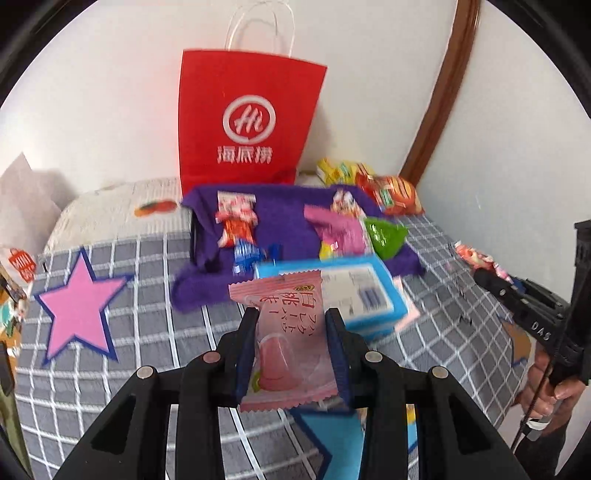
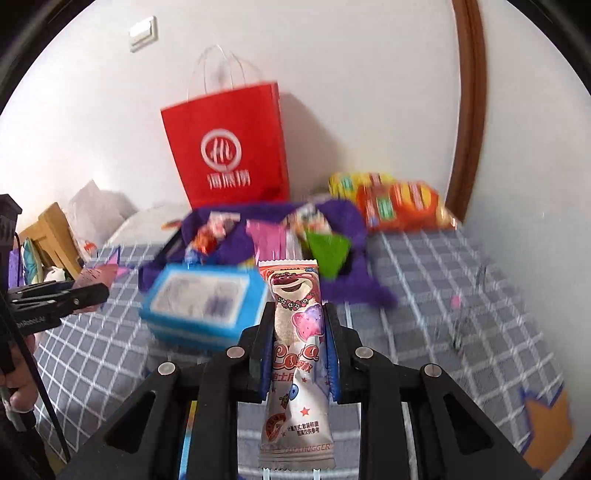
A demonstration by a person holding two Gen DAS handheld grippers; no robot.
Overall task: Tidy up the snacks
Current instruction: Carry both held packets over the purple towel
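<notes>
white walls (image 2: 369, 92), brown curved trim (image 2: 471, 110), light switch (image 2: 143, 34), grey checked bedspread (image 1: 147, 332)

blue box (image 2: 201, 306) label: blurred | purple cloth (image 2: 343, 280) snacks: smeared | bear snack (image 2: 295, 365): bottom cut off

Both views are brightly and evenly lit by diffuse light; no lamp or window is visible. The red bag (image 1: 251, 125) casts a soft shadow on the white wall (image 1: 369, 92) to its right. Motion blur smears the mid-ground, worst in the right wrist view, where the blue box (image 2: 203, 299) and the purple cloth (image 2: 347, 273) lose detail. Nearer packet print stays legible. Fisheye distortion bends the door frame (image 2: 471, 110), and black vignetting closes every corner.
</notes>
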